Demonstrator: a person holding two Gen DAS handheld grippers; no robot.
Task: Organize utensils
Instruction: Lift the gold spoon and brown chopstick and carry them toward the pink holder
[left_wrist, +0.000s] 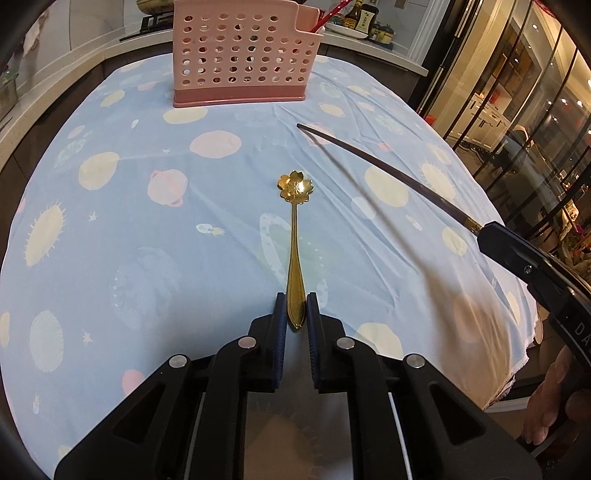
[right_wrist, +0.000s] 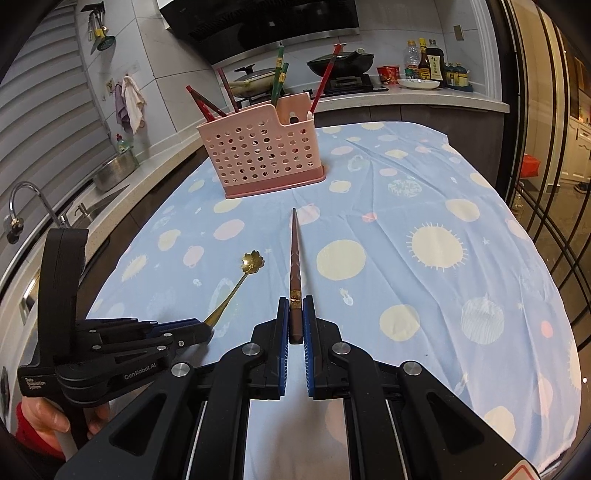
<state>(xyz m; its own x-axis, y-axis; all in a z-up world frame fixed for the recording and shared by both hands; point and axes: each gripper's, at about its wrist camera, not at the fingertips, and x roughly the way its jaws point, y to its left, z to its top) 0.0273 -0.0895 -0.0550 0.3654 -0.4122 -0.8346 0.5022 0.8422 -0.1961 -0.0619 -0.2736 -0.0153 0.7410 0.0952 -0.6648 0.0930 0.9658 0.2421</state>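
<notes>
Table w/ blue planet-print cloth (left_wrist: 155, 229) fills both views. Pink perforated caddy (left_wrist: 240, 55) stands upright at far end of cloth; red and green chopsticks (right_wrist: 277, 79) stick up out of it, tilted.

L gripper (left_wrist: 295, 308): low over near part of cloth, pointing toward caddy. Gold spoon (left_wrist: 294, 236) lies flat on cloth, flower-shaped bowl toward caddy, handle end between the blue pads (left_wrist: 281, 325). Jaws nearly together; a thin gap shows each side of handle. Cannot tell whether pads actually press on handle. In R wrist view, handle tip meets L fingertips just above cloth level.

R gripper (right_wrist: 295, 314): clenched on thick end of a dark chopstick (right_wrist: 294, 254), gold band just ahead of pads. Stick is clear of cloth, tip aimed toward caddy, well short of it. In L wrist view stick passes to the right of spoon, apart from it.

Hand in red sleeve (right_wrist: 40, 417) holds L gripper handle.
</notes>
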